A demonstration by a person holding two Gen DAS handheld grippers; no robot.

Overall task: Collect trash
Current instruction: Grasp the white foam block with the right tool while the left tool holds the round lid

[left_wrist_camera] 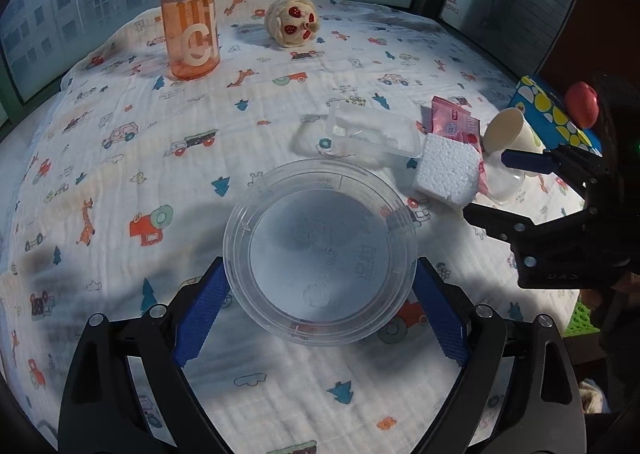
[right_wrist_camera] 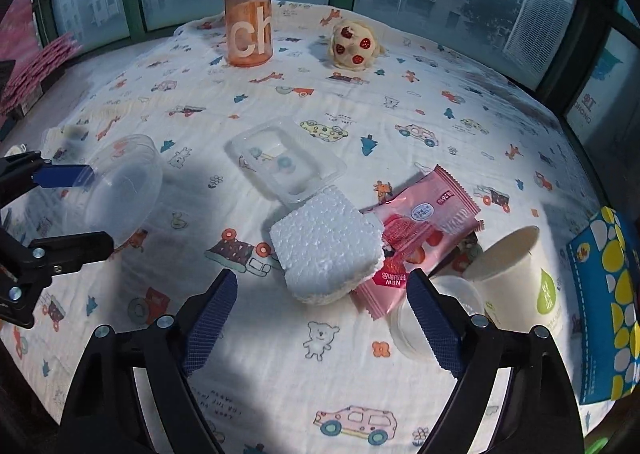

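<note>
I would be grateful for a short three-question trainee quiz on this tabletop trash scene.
1. True or false: the left gripper is shut on the round clear container.
2. What lies directly between the open right gripper fingers' line of view: A) the white foam block, B) the orange bottle, C) the tissue box?
3. The pink snack wrapper lies partly under which item?

Key
1. True: its blue pads press the container's sides.
2. A.
3. The foam block, whose right edge overlaps it; a tipped paper cup lies on the wrapper's other side.
</note>
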